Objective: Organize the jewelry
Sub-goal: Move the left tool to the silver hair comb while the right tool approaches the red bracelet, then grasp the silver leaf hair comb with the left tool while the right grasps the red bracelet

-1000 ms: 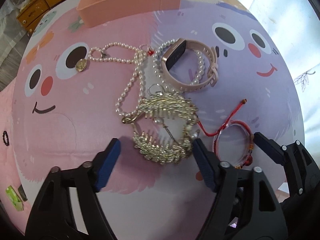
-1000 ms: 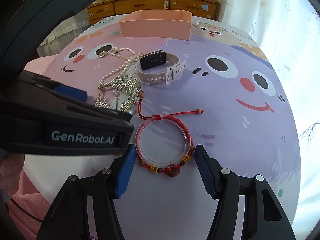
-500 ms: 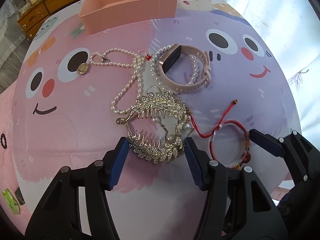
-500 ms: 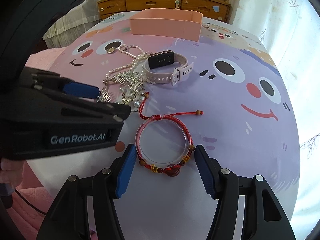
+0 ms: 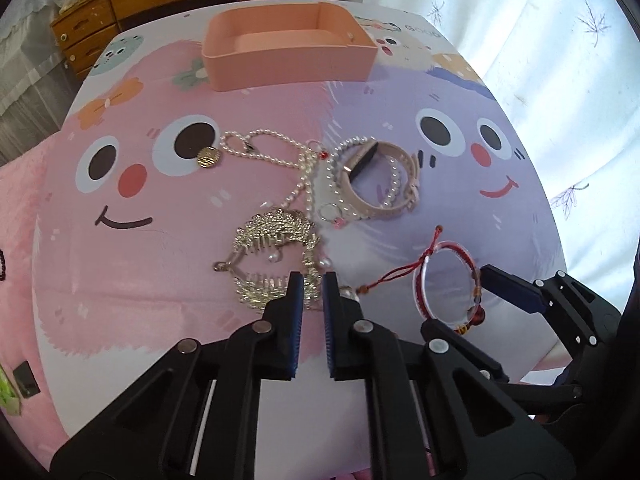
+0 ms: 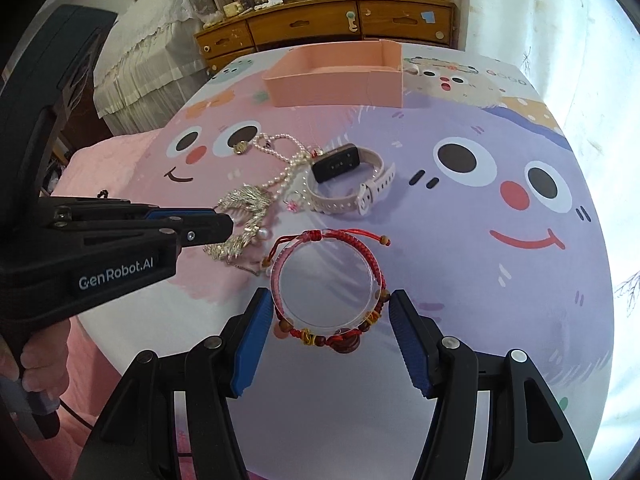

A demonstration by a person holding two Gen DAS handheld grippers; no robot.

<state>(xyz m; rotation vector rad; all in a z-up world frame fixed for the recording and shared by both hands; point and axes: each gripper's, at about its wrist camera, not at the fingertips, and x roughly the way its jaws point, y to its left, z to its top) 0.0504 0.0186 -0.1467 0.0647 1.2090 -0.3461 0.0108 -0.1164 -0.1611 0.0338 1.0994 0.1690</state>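
Observation:
My left gripper [image 5: 312, 280] is shut on the near edge of the gold rhinestone hair comb [image 5: 276, 236], which also shows in the right wrist view [image 6: 244, 216]. My right gripper [image 6: 326, 316] is open around the red braided bracelet [image 6: 320, 240], which lies flat on the cloth between the pads and also shows in the left wrist view [image 5: 464, 264]. A pearl necklace [image 5: 280, 156] with a gold pendant [image 5: 208, 157] and a pink smartwatch [image 5: 384, 176] lie behind the comb. A pink tray [image 5: 288, 60] stands at the back.
A small ring with a pink stone [image 5: 334, 216] lies by the watch. The cartoon-face tablecloth [image 5: 120, 200] covers the table. A wooden dresser [image 6: 328, 24] stands beyond the far edge. The table's near edge is just under both grippers.
My left gripper has closed from wide open onto the near edge of the hair comb and lifted back a little. The right gripper has stayed open around the red bracelet.

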